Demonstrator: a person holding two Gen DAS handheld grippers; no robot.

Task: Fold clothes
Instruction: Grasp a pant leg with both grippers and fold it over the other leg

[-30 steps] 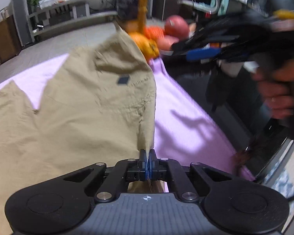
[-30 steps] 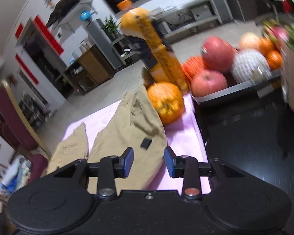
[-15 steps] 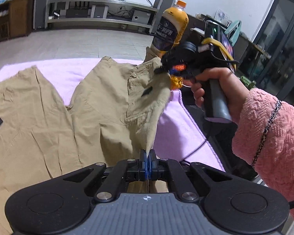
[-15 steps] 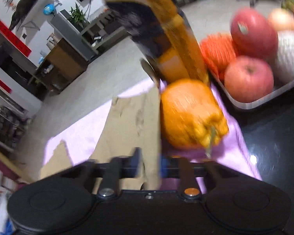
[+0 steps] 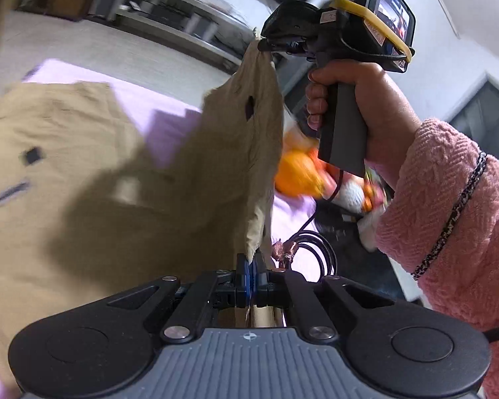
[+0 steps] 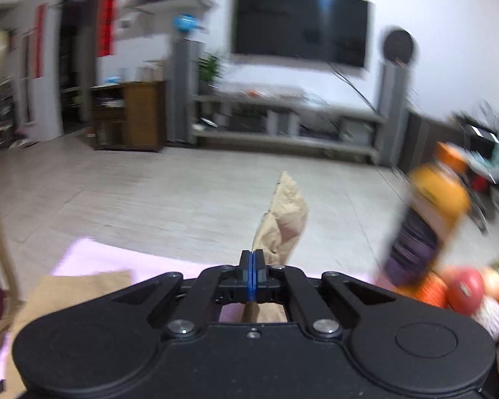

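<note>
Left gripper [image 5: 252,274]: jaws clamped on near edge of khaki shorts [image 5: 83,179]. Right gripper [image 6: 252,277]: jaws, just closed, clamped on far corner, lifted above lilac-covered counter [image 5: 83,69]. Step: carrying raised side over. Next: lay aligned on flat half.

Both corners up

My right gripper [image 6: 252,277], open a second ago, has just clamped onto the khaki shorts [image 5: 116,183]; that side now hangs lifted off the pink cloth [image 5: 169,123].

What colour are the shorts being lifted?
Khaki tan shorts, plain, with small dark tags; clearest in the left wrist view.
</note>
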